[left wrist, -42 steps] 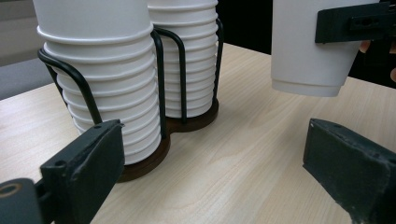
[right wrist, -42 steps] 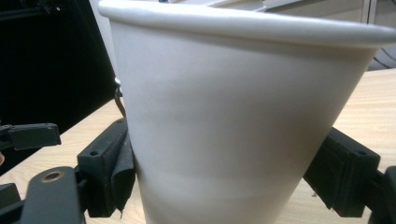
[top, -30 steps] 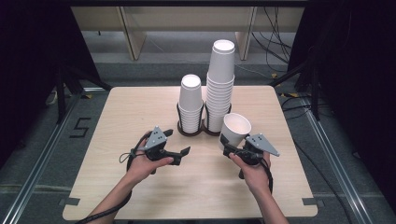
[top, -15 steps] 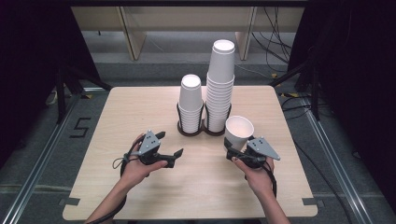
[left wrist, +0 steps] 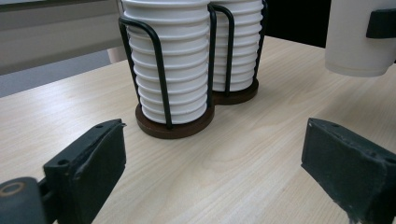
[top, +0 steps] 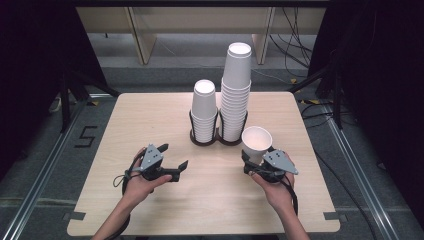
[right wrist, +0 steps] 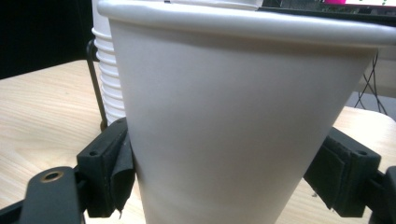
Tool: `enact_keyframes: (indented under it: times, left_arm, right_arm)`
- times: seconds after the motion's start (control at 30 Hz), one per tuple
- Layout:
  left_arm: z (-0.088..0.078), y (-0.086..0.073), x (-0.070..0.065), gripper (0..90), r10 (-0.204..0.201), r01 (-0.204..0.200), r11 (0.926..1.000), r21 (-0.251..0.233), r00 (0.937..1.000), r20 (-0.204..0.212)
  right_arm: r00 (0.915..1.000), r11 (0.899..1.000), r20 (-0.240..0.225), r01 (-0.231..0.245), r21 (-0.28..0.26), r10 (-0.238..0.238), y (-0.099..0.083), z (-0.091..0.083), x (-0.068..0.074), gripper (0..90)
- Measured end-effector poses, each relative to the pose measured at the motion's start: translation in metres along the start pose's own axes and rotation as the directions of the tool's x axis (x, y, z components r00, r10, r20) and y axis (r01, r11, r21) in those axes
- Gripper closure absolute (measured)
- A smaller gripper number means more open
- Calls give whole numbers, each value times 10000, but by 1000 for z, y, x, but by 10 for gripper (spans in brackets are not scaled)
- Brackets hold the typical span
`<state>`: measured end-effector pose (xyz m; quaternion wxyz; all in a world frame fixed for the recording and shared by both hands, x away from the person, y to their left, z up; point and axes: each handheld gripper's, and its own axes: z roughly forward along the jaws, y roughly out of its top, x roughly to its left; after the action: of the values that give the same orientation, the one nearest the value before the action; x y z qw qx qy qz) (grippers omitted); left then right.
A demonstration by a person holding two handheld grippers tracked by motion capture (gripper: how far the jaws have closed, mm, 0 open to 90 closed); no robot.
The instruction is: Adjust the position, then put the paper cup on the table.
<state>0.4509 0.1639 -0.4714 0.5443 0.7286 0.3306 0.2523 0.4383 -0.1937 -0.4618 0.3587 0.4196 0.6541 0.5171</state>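
**One cup out, not yet set down**

While my right gripper (top: 254,161) clamps a single white paper cup (top: 256,141) by its lower wall, upright and lifted off the table (top: 125,115) just right of the wire cup holder (top: 218,140), my left gripper (top: 181,167) hangs wide open and empty over bare wood. I judge the cup as pulled free. Both stacks, the short stack (top: 205,112) and the tall stack (top: 235,92), remain in the holder, so placing or restacking is left.

One mark legible: black "5" (top: 84,136) on the floor, left of the table (top: 150,105), beyond & outboard of left gripper (top: 172,160).
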Motion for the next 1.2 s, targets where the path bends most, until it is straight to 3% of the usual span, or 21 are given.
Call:
enact_keyframes:
  times: [0.1, 0.17, 0.23, 0.27, 0.47, 0.5, 0.57, 0.63, 0.67, 0.73, 1.17, 1.2]
  left_arm:
    - [-3, 1, 0, 60, -14, 14, 10000, 65, 10000, -88]
    - [-4, 1, 0, 60, -46, 46, 10000, 38, 9999, -99]
    - [-3, 0, 0, 61, -83, 83, 10000, -27, 9999, -63]
    - [-3, 0, 0, 60, -45, 46, 10000, 86, 9999, -102]
    - [0, -1, 3, 62, -54, 55, 9999, 119, 9999, -113]
    - [0, -1, 3, 63, -27, 29, 9999, 131, 9999, -113]
    - [1, -2, 3, 63, 4, -2, 9998, 174, 9999, -102]
    - [1, -2, 1, 63, 65, -64, 9998, 199, 10000, -60]
    - [2, -2, 1, 63, 98, -98, 9997, 203, 9999, -42]
    - [1, -2, -2, 63, 63, -63, 9999, 155, 10000, 32]
    - [3, -6, -5, 63, 19, -22, 9998, 218, 9999, 143]
    - [4, -6, -5, 63, 22, -26, 9997, 240, 9999, 154]
  right_arm:
    - [10000, 10000, -90, -3, -89, 2, 0, 1, 0, 186]
    - [9999, 10000, 92, -74, 47, 74, 1, -1, 1, 186]
    - [9997, 9998, 128, 208, -26, -208, 1, -1, -1, 186]
    - [10000, 10000, 48, 27, 54, -28, 1, -1, -1, 186]
    - [9999, 9996, -104, 89, 276, -86, -4, -2, -7, 186]
    - [9995, 9987, 21, 321, 384, -322, -4, -2, -8, 186]
    - [9998, 9991, -101, 175, 382, -171, -5, -1, -8, 185]
    - [9994, 9988, -14, 348, 337, -348, -5, -2, -10, 185]
    - [9997, 9990, -206, 159, 411, -150, -6, -2, -10, 185]
    - [9999, 9988, 62, 111, 480, -114, -7, -6, -8, 185]
    - [9994, 9914, -151, 320, 1267, -303, -26, -4, -8, 181]
    - [9986, 9889, -251, 506, 1400, -476, -27, -3, -10, 180]
